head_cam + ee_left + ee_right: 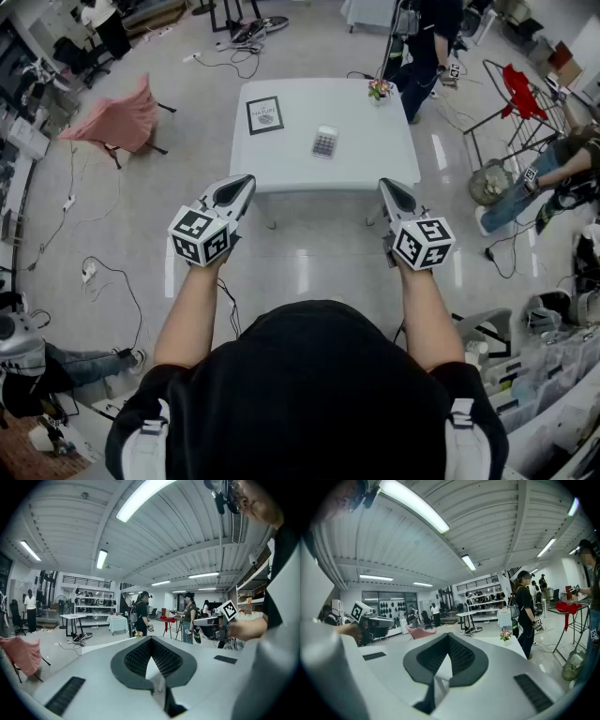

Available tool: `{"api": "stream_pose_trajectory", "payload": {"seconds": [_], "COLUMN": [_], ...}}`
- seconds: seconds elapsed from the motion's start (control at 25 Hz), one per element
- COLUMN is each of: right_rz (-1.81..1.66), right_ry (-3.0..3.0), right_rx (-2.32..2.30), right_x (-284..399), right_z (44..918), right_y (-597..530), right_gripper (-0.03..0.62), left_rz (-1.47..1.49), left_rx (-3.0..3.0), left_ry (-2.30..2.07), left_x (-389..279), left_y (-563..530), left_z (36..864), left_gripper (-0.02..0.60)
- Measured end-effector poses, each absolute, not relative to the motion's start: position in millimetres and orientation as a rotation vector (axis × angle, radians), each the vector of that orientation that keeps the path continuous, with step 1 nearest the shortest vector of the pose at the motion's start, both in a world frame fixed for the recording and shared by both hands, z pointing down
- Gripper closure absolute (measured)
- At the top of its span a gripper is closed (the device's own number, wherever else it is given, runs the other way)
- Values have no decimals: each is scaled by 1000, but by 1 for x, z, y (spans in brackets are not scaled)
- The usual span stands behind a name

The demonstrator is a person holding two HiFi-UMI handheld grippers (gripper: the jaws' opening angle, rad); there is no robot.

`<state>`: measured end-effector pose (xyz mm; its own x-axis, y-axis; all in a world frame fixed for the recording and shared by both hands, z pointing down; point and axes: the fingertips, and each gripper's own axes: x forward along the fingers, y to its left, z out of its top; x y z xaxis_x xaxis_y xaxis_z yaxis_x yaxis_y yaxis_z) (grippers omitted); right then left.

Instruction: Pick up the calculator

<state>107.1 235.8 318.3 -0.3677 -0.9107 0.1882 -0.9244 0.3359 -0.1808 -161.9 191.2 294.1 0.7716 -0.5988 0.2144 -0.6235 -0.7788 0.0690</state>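
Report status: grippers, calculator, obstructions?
Left gripper, right gripper: shut, empty, short of the table. Calculator untouched on it. Nothing blocking the approach.

Bright ceiling tubes (140, 498) light everything evenly; floor (302, 272) shows glare streaks; fisheye edges bend, corners dark

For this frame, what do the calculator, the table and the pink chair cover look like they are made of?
The calculator is probably hard plastic: a pale grey case with a grid of small keys, too small to judge its finish. The table has a smooth white top with an even, matte tone, possibly laminate or painted board. The chair cover looks like pink fabric, since it hangs in soft folds.
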Motion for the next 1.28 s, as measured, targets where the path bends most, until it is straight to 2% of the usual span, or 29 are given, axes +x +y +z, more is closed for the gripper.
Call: {"api": "stream_pose_trajectory", "payload": {"seconds": [0.16, 0.44, 0.72, 0.88, 1.28], "right_rz": [376, 362, 328, 324, 338], "right_ry": [-2554, -2567, -2520, -2494, -2476], "right_rx": [1693, 1690, 1721, 1764, 1783], "right_x": [74, 48, 46, 41, 25], "right_z": [322, 319, 325, 319, 319], "right_y": [234, 242, 249, 252, 251], "right_gripper": [588, 586, 569, 519, 329], "left_rz": [274, 279, 289, 300, 311], "left_rx": [2814, 2823, 2828, 2838, 2839], "left_ry": [-1020, -969, -908, -869, -840], "left_x": [-192, -208, -205, -212, -232], "left_y": [197, 204, 210, 212, 213], "left_z": [303, 309, 320, 317, 316], "left_gripper": [563, 563, 563, 563, 563]}}
